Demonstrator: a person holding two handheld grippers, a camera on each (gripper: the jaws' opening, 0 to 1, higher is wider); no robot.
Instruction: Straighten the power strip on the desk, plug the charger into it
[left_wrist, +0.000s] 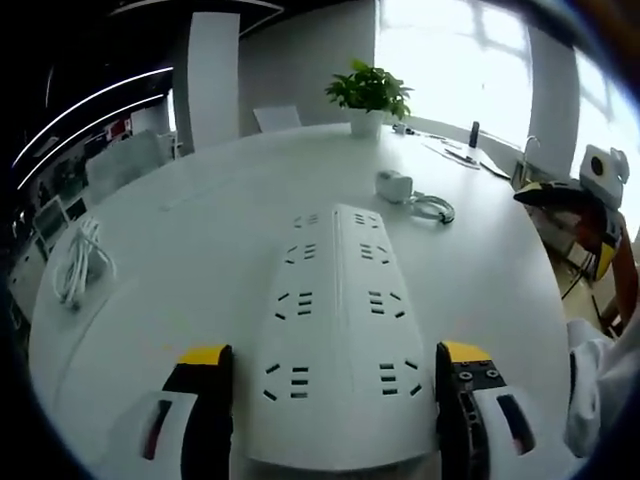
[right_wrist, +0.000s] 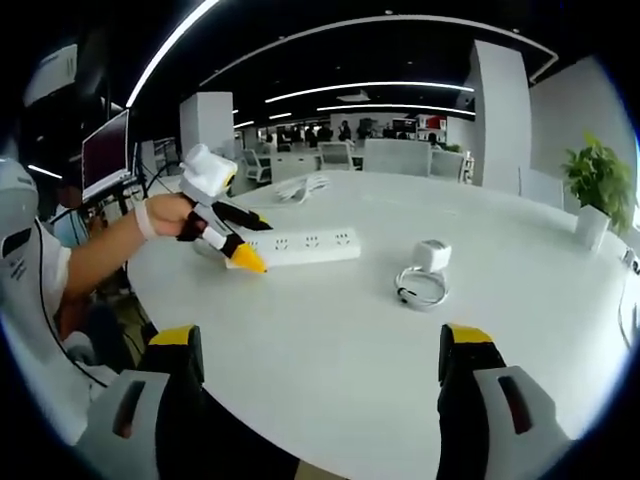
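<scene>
Here, straightening white power strip (left_wrist: 335, 330) on round desk (left_wrist: 200, 230).
Left gripper (left_wrist: 335, 400) spread astride strip's near end; right gripper (right_wrist: 320, 385) apart, empty. Best swung slowly, clear of charger (left_wrist: 394, 185) mid-tabletop.

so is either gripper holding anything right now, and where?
Left gripper straddles the near end of the power strip, jaws on either side; contact can't be confirmed. Right gripper is open, holding nothing.

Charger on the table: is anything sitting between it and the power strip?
Nothing visible. In the right gripper view, bare table lies between the charger, with its coiled cable, and the power strip. The left gripper is at the strip's far end.
</scene>
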